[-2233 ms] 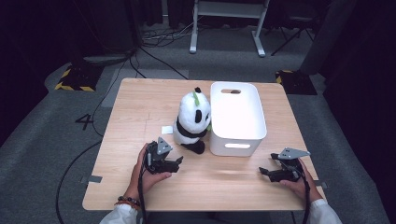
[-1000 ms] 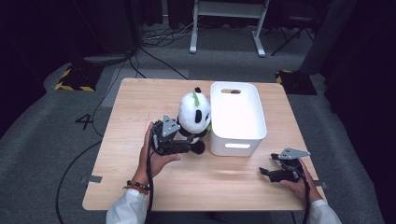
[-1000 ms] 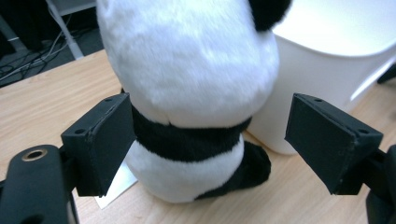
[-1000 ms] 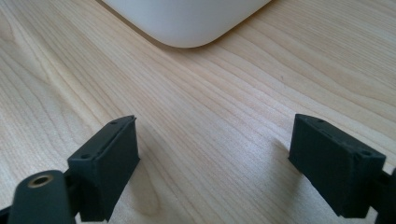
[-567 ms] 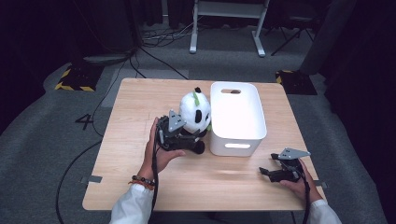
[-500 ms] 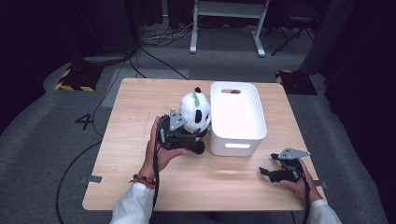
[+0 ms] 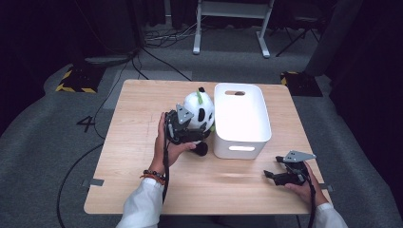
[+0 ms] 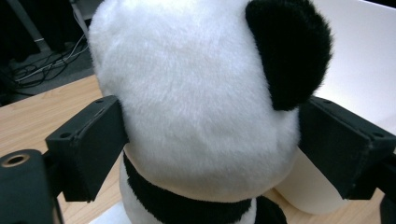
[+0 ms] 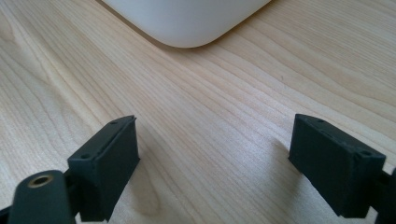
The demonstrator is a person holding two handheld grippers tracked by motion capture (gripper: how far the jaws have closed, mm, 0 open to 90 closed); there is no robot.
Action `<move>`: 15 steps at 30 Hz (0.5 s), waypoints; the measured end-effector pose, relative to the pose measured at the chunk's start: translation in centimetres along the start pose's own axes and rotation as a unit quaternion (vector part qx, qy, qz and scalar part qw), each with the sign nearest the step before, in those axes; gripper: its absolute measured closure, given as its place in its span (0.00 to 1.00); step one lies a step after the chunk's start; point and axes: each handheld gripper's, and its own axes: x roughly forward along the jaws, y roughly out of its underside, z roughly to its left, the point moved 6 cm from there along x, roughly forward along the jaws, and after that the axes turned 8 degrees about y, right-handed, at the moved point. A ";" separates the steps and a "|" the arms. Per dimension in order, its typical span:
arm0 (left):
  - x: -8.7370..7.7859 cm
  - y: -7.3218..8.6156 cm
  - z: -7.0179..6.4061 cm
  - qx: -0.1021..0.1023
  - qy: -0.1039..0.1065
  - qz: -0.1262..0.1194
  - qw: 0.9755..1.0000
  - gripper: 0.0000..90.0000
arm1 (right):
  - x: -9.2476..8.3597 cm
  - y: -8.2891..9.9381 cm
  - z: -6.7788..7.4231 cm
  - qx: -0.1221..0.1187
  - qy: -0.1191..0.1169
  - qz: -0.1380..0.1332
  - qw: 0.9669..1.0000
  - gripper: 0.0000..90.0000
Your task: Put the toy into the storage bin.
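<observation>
A black-and-white plush panda [image 7: 200, 108] sits upright on the wooden table [image 7: 135, 118], close against the left wall of a white plastic bin [image 7: 240, 149]. My left gripper [image 7: 194, 125] reaches the panda from the left. In the left gripper view the panda's head [image 8: 196, 93] lies between the two pads of the left gripper [image 8: 210, 154]. The jaws have just been opening, and the fur brushes both pads without looking squeezed. My right gripper [image 7: 272, 175] rests open on the table at the front right, with bare wood between its fingers [image 9: 107, 158].
The bin's rounded corner [image 9: 187, 18] lies a short way ahead of the right gripper. The bin wall [image 8: 355, 56] stands just behind the panda. Cables and a desk frame [image 7: 228, 28] are on the floor beyond the table's far edge.
My left hand has moved forward and right until the gripper's jaws flank the panda's head. The panda, the bin and the right gripper have stayed where they were.
</observation>
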 end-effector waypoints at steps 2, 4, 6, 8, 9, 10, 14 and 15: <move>0.3 -0.1 0.1 -0.002 -0.009 -0.001 1.000 0.11 | 0.0 0.0 0.0 0.000 0.000 0.000 1.000 0.17; 0.6 -0.1 0.3 -0.004 -0.017 0.000 1.000 0.09 | 0.0 0.0 0.0 0.000 0.000 0.000 1.000 0.17; 0.8 -0.1 0.5 -0.009 -0.020 0.002 1.000 0.06 | 0.0 0.0 0.0 0.000 0.000 0.000 1.000 0.17; 1.1 -0.1 0.7 -0.012 -0.023 0.008 1.000 0.05 | 0.0 0.0 0.0 0.000 0.000 0.000 1.000 0.17; 1.2 -0.2 0.7 -0.013 -0.029 0.009 0.999 0.04 | 0.0 0.0 0.0 0.000 0.000 0.000 1.000 0.17; 1.2 -0.3 0.8 -0.014 -0.030 0.010 0.999 0.04 | 0.0 0.0 0.0 0.000 0.000 0.000 1.000 0.17; 1.4 -0.4 1.0 -0.020 -0.029 0.016 0.999 0.02 | 0.0 0.0 0.0 0.000 0.000 0.000 1.000 0.17; 1.5 -0.4 1.0 -0.023 -0.027 0.019 0.999 0.02 | 0.0 0.0 0.0 0.000 0.000 0.000 1.000 0.17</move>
